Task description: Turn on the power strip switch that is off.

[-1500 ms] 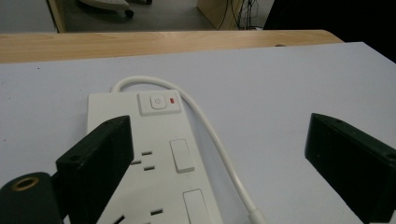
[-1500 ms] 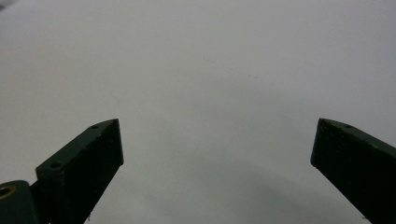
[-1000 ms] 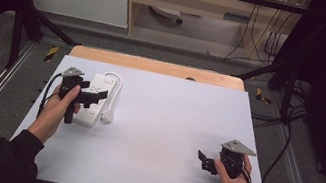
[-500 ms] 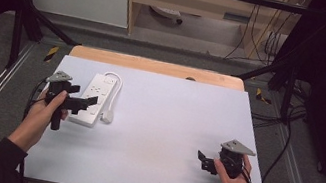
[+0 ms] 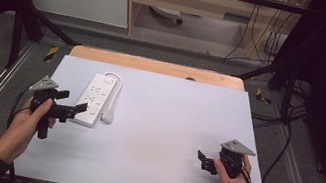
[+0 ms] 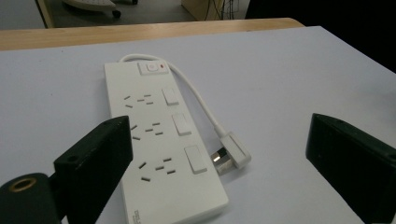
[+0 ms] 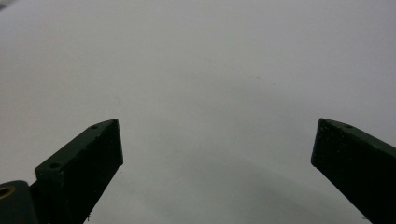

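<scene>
A white power strip (image 5: 95, 100) lies flat on the left part of the pale table, its short cord looping back so that the plug (image 5: 106, 117) rests beside it. In the left gripper view the power strip (image 6: 159, 140) has three sockets, each with a switch, and the plug (image 6: 234, 150) lies on its right. My left gripper (image 5: 72, 100) is open just left of the strip's near end and holds nothing; its own view shows it (image 6: 217, 126) wide open. My right gripper (image 5: 203, 161) stands open over bare table at the near right, also (image 7: 217, 123) empty.
The table top (image 5: 172, 113) is a light grey sheet with a wooden strip (image 5: 155, 66) along its far edge. Metal frame rails run along both sides. Cables (image 5: 288, 144) hang off the right side, and cabinets stand beyond the table.
My left gripper has pulled left and back toward the person, off the power strip, and now sits beside its near end. The right gripper has not moved.
</scene>
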Action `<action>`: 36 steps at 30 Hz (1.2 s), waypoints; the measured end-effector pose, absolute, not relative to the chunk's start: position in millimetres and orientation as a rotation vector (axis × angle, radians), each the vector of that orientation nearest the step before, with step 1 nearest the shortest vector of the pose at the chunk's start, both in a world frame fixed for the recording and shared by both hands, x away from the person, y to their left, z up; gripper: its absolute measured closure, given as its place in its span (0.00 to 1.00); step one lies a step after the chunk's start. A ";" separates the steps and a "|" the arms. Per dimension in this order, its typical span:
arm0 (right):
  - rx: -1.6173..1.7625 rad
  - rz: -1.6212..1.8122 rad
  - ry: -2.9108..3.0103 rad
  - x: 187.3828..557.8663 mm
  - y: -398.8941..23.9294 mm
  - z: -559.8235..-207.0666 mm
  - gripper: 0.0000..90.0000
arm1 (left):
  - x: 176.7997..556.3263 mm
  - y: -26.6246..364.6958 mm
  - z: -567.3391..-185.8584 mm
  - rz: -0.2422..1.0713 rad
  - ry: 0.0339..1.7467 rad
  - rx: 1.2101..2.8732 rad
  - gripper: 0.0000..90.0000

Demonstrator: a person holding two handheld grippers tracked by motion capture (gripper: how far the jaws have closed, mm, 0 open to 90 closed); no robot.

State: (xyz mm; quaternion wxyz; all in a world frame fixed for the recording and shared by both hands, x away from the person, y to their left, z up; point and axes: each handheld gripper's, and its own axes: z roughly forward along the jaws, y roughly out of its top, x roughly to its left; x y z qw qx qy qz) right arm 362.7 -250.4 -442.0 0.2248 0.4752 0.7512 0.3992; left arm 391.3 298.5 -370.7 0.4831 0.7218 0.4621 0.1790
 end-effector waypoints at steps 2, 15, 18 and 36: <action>1.310 1.099 2.073 362.7 -250.4 -442.1 0.03 | 385.8 299.7 -373.1 0.432 1.127 1.755 0.08; 1.301 1.097 2.072 363.0 -250.2 -441.9 0.03 | 355.3 308.2 -392.1 0.446 1.127 1.763 0.08; 1.301 1.098 2.073 363.4 -249.9 -442.0 0.03 | 348.9 307.6 -396.5 0.442 1.121 1.778 0.08; 1.357 0.953 2.107 368.7 -248.3 -454.4 0.03 | 328.4 275.8 -440.4 0.378 1.040 2.040 0.10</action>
